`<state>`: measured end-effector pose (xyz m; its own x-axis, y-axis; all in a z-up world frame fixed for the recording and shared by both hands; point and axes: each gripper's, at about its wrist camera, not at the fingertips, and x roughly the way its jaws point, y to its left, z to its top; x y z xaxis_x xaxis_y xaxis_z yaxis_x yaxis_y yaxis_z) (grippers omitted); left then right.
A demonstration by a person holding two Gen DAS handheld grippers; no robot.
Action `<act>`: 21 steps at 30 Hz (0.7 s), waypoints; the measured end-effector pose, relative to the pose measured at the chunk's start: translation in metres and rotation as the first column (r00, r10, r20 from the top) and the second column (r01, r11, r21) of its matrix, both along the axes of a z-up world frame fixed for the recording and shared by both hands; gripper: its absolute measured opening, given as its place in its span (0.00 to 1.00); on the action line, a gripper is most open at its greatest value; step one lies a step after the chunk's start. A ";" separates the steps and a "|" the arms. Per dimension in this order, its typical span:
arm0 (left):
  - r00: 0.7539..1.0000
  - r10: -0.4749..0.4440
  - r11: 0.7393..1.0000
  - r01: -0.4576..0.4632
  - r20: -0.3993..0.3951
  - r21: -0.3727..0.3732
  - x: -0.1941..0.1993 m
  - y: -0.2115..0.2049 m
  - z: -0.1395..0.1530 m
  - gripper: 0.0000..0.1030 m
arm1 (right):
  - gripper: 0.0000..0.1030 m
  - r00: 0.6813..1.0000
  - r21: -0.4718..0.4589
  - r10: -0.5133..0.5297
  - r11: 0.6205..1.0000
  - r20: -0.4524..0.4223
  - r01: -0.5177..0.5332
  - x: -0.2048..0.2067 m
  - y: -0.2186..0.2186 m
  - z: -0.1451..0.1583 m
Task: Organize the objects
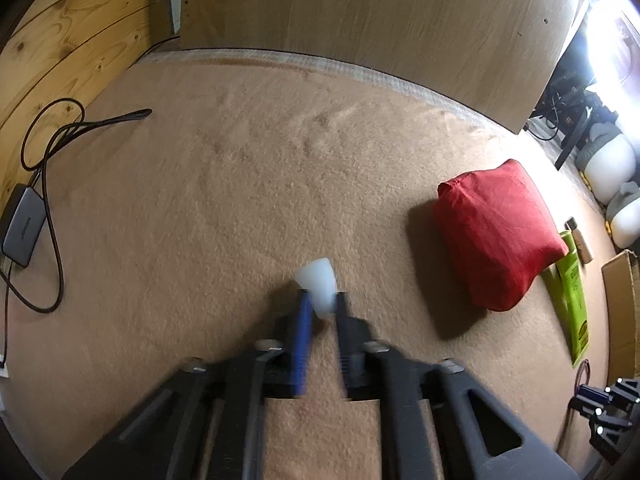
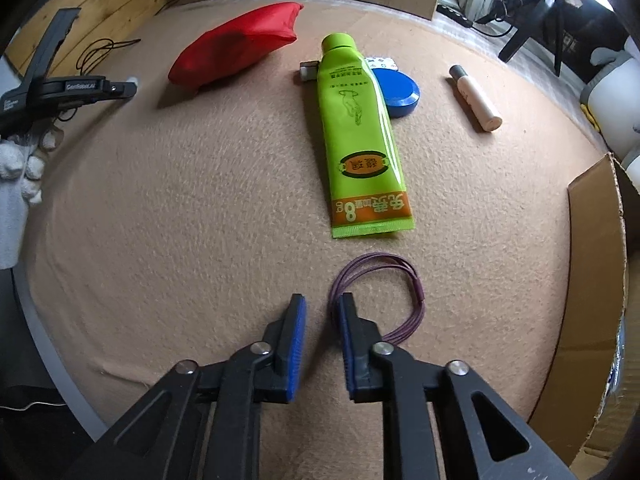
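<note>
white cap [image 1: 318, 286] — clamped in left gripper [image 1: 320, 308] | right gripper [image 2: 322, 308] unclenched — beside purple loop [image 2: 376, 300]

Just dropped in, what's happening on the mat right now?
The left hand-held gripper is shut on a small white cap, held over the tan mat. The right hand-held gripper is open and empty, near the purple hair tie. The green tube, blue lid and red pouch lie on the mat.

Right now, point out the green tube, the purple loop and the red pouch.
green tube [image 2: 358, 128], right wrist view, mid body.
purple loop [image 2: 416, 285], right wrist view, right-hand bend.
red pouch [image 1: 496, 236], left wrist view, middle of fabric.
</note>
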<state>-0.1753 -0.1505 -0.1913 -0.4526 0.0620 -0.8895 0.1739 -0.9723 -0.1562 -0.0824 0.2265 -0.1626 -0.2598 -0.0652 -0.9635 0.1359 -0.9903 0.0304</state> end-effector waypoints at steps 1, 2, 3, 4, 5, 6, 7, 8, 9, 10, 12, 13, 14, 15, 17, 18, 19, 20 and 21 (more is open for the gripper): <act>1.000 0.004 1.000 -0.004 -0.005 0.004 0.002 -0.001 0.001 0.05 | 0.09 1.000 -0.004 -0.008 1.000 -0.002 0.008 0.000 0.002 0.000; 1.000 0.006 1.000 -0.006 -0.008 0.004 0.003 -0.003 0.002 0.05 | 0.06 1.000 -0.011 -0.016 1.000 -0.002 0.016 0.000 0.005 0.001; 1.000 0.007 1.000 -0.007 -0.010 0.005 0.003 -0.003 0.003 0.05 | 0.04 1.000 -0.023 -0.028 0.999 -0.002 0.028 0.000 0.008 0.001; 1.000 0.007 1.000 -0.007 -0.010 0.005 0.004 -0.003 0.003 0.05 | 0.04 0.999 -0.030 -0.035 0.999 -0.002 0.035 0.000 0.011 0.001; 1.000 0.007 1.000 -0.007 -0.009 0.003 0.004 -0.003 0.003 0.05 | 0.04 0.999 -0.040 -0.043 0.998 -0.001 0.043 0.000 0.013 0.001; 1.000 0.009 1.000 -0.009 -0.011 0.003 0.004 -0.003 0.003 0.05 | 0.03 0.999 -0.043 -0.046 0.998 -0.002 0.046 0.001 0.014 0.001; 1.000 0.012 1.000 -0.012 -0.012 0.007 0.004 -0.004 0.003 0.05 | 0.03 0.999 -0.043 -0.047 0.998 -0.003 0.047 0.001 0.014 0.002; 1.000 0.017 1.000 -0.016 -0.014 0.015 0.004 -0.005 0.005 0.05 | 0.03 0.999 -0.042 -0.047 0.998 -0.005 0.047 0.001 0.015 0.002; 1.000 0.018 1.000 -0.018 -0.019 0.020 0.009 -0.004 0.008 0.05 | 0.03 0.999 -0.043 -0.048 0.998 -0.007 0.047 0.001 0.015 0.003; 1.000 0.016 1.000 -0.016 -0.025 0.022 0.012 -0.003 0.011 0.05 | 0.03 0.999 -0.048 -0.050 0.998 -0.010 0.049 0.001 0.015 0.004; 0.999 0.006 1.000 -0.005 -0.036 0.029 0.015 0.000 0.017 0.05 | 0.03 0.998 -0.077 -0.063 0.995 -0.013 0.062 0.002 0.019 0.008; 0.999 0.002 1.000 -0.001 -0.040 0.029 0.017 0.001 0.019 0.05 | 0.03 0.997 -0.088 -0.072 0.994 -0.016 0.071 0.002 0.022 0.009; 0.999 -0.002 1.000 0.004 -0.048 0.030 0.020 0.003 0.022 0.05 | 0.03 0.996 -0.100 -0.083 0.992 -0.021 0.081 0.002 0.025 0.012; 0.998 -0.008 0.999 0.009 -0.055 0.033 0.021 0.005 0.025 0.05 | 0.03 0.995 -0.112 -0.095 0.990 -0.027 0.092 0.003 0.029 0.014; 0.998 -0.014 0.999 0.016 -0.069 0.042 0.025 0.008 0.033 0.05 | 0.02 0.992 -0.136 -0.119 0.984 -0.033 0.113 0.006 0.035 0.020; 0.997 -0.020 0.999 0.023 -0.077 0.046 0.028 0.011 0.036 0.05 | 0.02 0.991 -0.150 -0.130 0.981 -0.038 0.123 0.007 0.039 0.024; 0.996 -0.028 0.998 0.032 -0.083 0.049 0.029 0.015 0.040 0.05 | 0.02 0.989 -0.159 -0.139 0.979 -0.043 0.130 0.008 0.038 0.026; 0.996 -0.034 0.998 0.038 -0.086 0.051 0.030 0.017 0.042 0.05 | 0.02 0.988 -0.164 -0.146 0.977 -0.051 0.136 0.009 0.038 0.029; 0.995 -0.044 0.997 0.050 -0.093 0.057 0.032 0.021 0.045 0.05 | 0.02 0.986 -0.169 -0.155 0.975 -0.060 0.143 0.007 0.030 0.030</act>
<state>-0.1431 -0.1291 -0.1458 -0.5272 0.1363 -0.8387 0.1106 -0.9676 -0.2268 -0.0755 0.2568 -0.1330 -0.3470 -0.1760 -0.9212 -0.0045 -0.9819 0.1893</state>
